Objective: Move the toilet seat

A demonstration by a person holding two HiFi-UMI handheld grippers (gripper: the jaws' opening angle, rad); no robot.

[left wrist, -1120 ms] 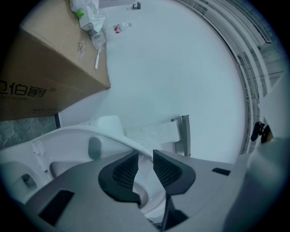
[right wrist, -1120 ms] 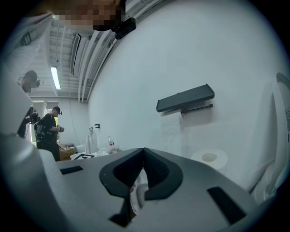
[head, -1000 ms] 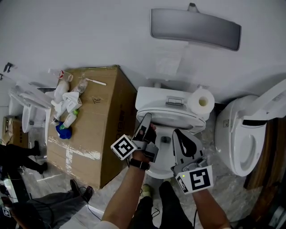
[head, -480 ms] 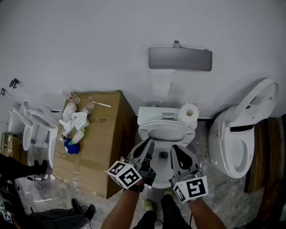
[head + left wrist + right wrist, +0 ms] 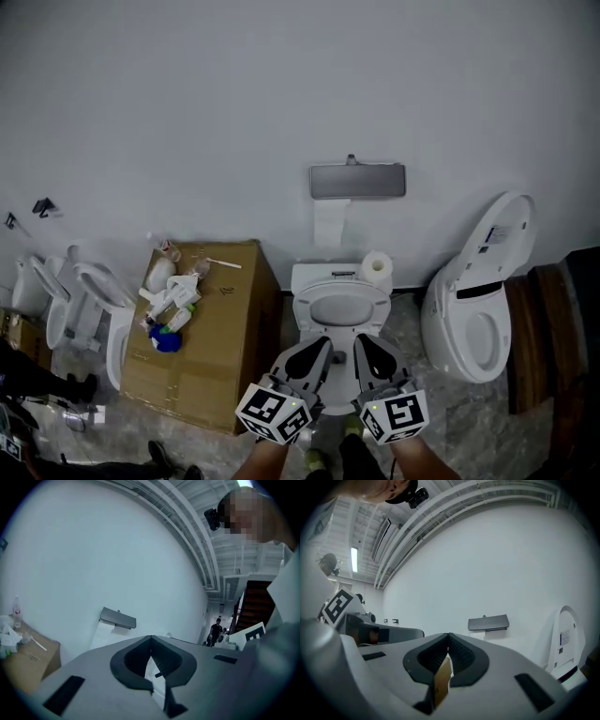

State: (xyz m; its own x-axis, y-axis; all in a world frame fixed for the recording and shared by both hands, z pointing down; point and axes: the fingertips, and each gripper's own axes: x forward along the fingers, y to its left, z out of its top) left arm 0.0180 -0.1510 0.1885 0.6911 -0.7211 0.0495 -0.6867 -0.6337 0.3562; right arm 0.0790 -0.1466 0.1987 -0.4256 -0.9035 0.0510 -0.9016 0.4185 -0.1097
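The white toilet (image 5: 339, 309) stands against the wall in the head view, its seat ring (image 5: 319, 292) lying flat on the bowl. Both grippers hang in front of the toilet, apart from it. My left gripper (image 5: 319, 347) is shut with nothing between its jaws; in the left gripper view the closed left gripper (image 5: 151, 638) points at the wall. My right gripper (image 5: 366, 343) is also shut and empty, and in the right gripper view the right gripper (image 5: 448, 646) aims at the wall too.
A toilet paper roll (image 5: 377, 266) sits on the toilet's back. A grey wall panel (image 5: 357, 180) hangs above. A second toilet (image 5: 473, 300) with raised lid stands at the right. A cardboard box (image 5: 202, 328) with bottles is left of the toilet, and more white fixtures (image 5: 89, 309) stand further left.
Both grippers have drawn back from the toilet seat toward the person, and the head view has pulled up and away. The left gripper's jaws have closed.
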